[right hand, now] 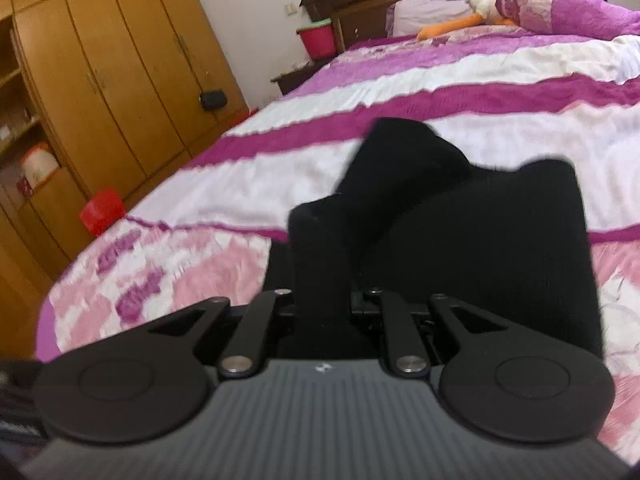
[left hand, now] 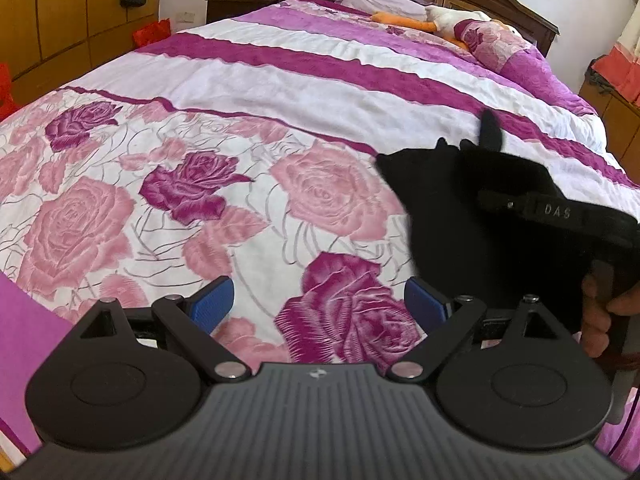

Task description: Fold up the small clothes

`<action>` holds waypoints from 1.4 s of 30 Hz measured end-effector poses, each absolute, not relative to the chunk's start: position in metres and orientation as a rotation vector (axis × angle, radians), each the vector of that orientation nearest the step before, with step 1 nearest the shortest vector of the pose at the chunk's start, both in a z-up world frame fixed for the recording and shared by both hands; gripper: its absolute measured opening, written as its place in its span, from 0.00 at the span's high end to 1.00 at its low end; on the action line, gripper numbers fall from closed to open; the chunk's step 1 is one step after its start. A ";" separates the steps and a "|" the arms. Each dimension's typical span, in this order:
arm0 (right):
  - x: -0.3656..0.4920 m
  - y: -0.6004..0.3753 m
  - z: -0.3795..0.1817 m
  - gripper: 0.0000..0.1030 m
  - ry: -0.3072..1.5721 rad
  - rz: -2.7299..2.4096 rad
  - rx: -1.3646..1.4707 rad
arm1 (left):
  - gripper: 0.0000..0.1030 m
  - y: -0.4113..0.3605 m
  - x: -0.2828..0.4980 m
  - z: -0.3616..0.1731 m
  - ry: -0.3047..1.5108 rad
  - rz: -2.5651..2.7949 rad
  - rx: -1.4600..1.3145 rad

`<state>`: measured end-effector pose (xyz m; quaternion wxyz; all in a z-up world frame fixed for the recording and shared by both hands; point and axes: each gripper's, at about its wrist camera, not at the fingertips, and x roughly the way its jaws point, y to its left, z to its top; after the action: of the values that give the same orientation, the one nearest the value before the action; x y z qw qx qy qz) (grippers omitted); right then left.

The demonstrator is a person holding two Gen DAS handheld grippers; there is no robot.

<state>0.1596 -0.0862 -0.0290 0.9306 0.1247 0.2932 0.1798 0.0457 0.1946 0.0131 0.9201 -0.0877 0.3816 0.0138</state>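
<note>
A small black garment (left hand: 452,208) lies on the bed's floral cover, right of centre in the left wrist view. My left gripper (left hand: 320,304) is open and empty, its blue pads (left hand: 214,300) spread above the cover, just left of the garment. My right gripper (right hand: 324,300) is shut on a fold of the black garment (right hand: 460,232) and lifts that part off the bed; its fingertips are hidden by the cloth. The right gripper's black body (left hand: 560,216) shows over the garment in the left wrist view.
The bed (left hand: 280,80) has a pink and purple rose cover. A duck plush (left hand: 444,20) and pillows lie at the headboard. A wooden wardrobe (right hand: 100,80) stands to the left, with a red bucket (right hand: 318,40) on a nightstand.
</note>
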 end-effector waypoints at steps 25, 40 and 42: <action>0.112 -0.038 -0.004 0.65 0.567 0.548 0.142 | 0.08 0.216 0.045 0.021 0.750 0.075 -0.236; 0.072 -0.115 0.022 0.65 0.509 0.362 0.210 | 0.08 0.174 0.070 0.041 0.718 -0.048 -0.316; 0.073 -0.124 0.015 0.65 0.527 0.301 0.217 | 0.08 0.165 0.078 0.039 0.729 -0.060 -0.317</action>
<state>0.0733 -0.1240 0.0147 0.9485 0.1066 0.2588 0.1480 0.0776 0.1647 0.0386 0.9215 -0.1543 0.3551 -0.0291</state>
